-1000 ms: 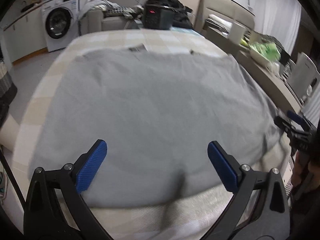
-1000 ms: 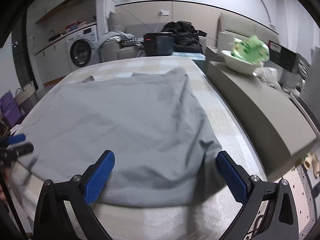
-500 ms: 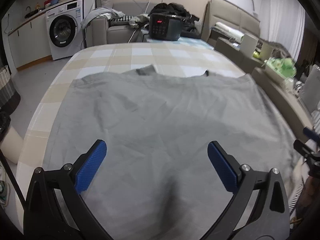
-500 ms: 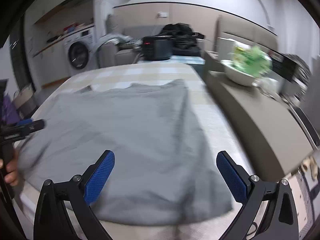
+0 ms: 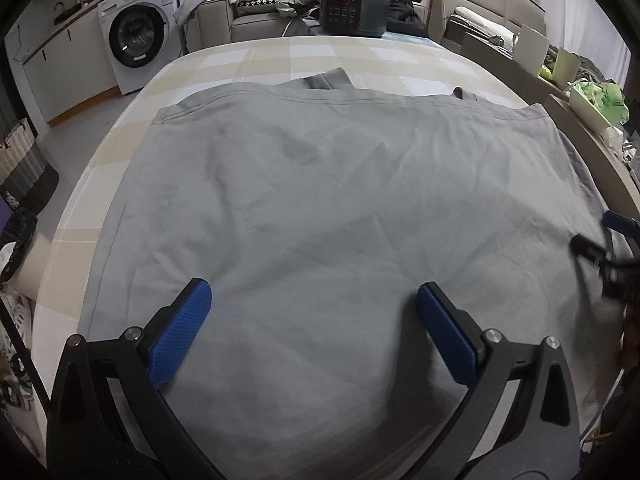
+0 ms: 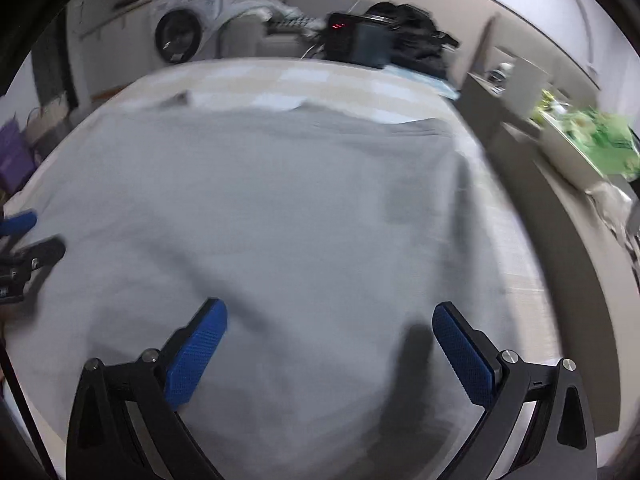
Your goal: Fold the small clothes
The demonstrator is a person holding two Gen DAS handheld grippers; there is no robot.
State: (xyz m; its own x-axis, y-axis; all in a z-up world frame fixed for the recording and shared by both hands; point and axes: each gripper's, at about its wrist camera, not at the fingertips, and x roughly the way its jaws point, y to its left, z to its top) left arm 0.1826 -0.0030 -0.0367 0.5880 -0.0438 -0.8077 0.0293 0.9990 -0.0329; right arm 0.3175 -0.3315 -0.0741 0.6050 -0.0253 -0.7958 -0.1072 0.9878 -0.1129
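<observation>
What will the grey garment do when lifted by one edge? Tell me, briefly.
The grey garment will probably drape and sag, since it lies thin and creased on the checked cover. It looks light for its spread. Lifted by one corner it would likely bunch, so both open grippers help.

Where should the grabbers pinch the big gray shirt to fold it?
Probably the two near corners of the shirt, each gripper coming from its own side. It lies flat and spread wide, so only the edges give the open fingers something to pinch.

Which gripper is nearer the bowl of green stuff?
Right. The right gripper hovers over the shirt's bowl-side edge; the left gripper is over its other half, farther from the bowl.
</observation>
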